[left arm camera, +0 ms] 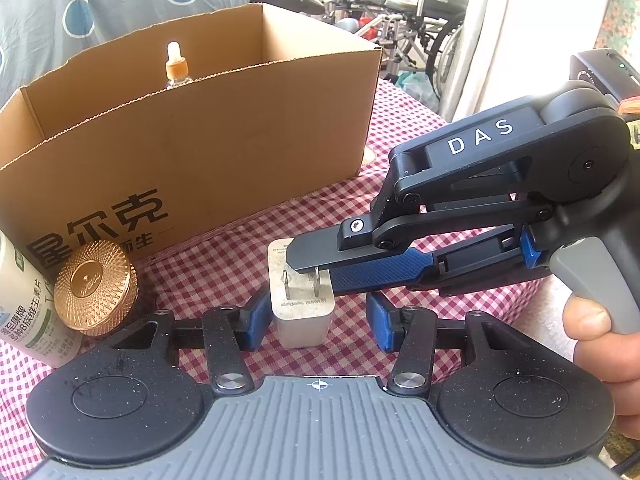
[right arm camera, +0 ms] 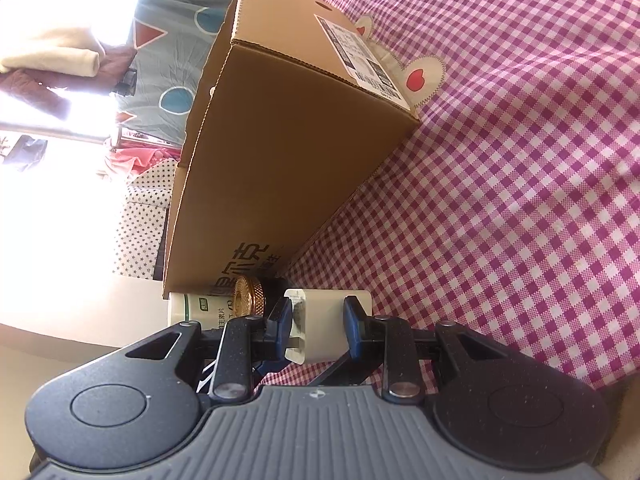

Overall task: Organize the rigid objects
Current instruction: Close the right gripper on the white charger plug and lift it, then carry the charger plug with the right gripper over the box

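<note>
A: From the left wrist, the charger [left arm camera: 301,300] stands on the checked cloth [left arm camera: 400,184], prongs facing up, in front of the box [left arm camera: 192,148]. The left gripper [left arm camera: 316,322] straddles it, partly open. One pad [left arm camera: 256,320] looks to be at the charger's side; the other pad [left arm camera: 380,326] stands clear of it, so I judge this is steadying, not a grip.

B: And the other tongs?

A: The right gripper [left arm camera: 310,276] comes in from the right, rolled on its side, held by a hand [left arm camera: 600,340]. Its jaws are narrowly apart around the prong end, one above, one below. Whether they press on the charger I cannot tell here.

B: What sits nearby?

A: A gold lid [left arm camera: 94,288] and a white bottle [left arm camera: 28,300], cut off at the left edge. A dropper [left arm camera: 176,65] shows above the box wall; its body is hidden.

B: The right wrist view?

A: It is rolled sideways. The right gripper [right arm camera: 318,316] has the charger [right arm camera: 328,324] between its fingers [right arm camera: 282,320], both seemingly touching it, likely to lift it into the box [right arm camera: 288,152]. The box's inside is hidden, and the window is blown out.
</note>
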`<action>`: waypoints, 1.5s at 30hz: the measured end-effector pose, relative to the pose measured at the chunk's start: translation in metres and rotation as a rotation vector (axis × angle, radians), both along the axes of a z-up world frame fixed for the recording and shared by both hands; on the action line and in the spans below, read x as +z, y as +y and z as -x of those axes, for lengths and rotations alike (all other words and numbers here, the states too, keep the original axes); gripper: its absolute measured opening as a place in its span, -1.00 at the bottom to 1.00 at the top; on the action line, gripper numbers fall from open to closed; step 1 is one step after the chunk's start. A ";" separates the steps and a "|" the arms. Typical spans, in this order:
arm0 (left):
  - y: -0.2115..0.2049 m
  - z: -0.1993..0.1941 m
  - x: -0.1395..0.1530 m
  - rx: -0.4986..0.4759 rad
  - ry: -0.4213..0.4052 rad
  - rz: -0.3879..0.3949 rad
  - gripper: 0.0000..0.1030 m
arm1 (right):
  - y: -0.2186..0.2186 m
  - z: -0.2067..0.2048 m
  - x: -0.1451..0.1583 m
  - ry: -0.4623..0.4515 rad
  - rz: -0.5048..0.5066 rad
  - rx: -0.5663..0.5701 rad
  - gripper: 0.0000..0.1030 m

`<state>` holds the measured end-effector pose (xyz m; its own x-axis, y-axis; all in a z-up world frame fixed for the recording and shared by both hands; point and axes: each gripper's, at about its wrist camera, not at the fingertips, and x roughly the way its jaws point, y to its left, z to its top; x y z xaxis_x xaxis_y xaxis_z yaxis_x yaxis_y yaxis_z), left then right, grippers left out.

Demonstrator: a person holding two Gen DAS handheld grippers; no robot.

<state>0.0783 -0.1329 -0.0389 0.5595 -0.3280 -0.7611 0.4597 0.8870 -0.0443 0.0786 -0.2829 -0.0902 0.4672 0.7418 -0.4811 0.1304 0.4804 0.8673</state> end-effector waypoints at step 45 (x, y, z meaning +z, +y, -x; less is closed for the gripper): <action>0.023 -0.004 0.105 0.157 -0.171 -0.041 -0.49 | 0.040 -0.025 0.118 -0.288 0.025 0.080 -0.38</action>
<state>0.0821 -0.1103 0.0660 0.7232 -0.1977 -0.6617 0.3135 0.9477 0.0595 0.1036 -0.2434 0.0276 0.5277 0.7715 -0.3555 -0.1586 0.5006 0.8510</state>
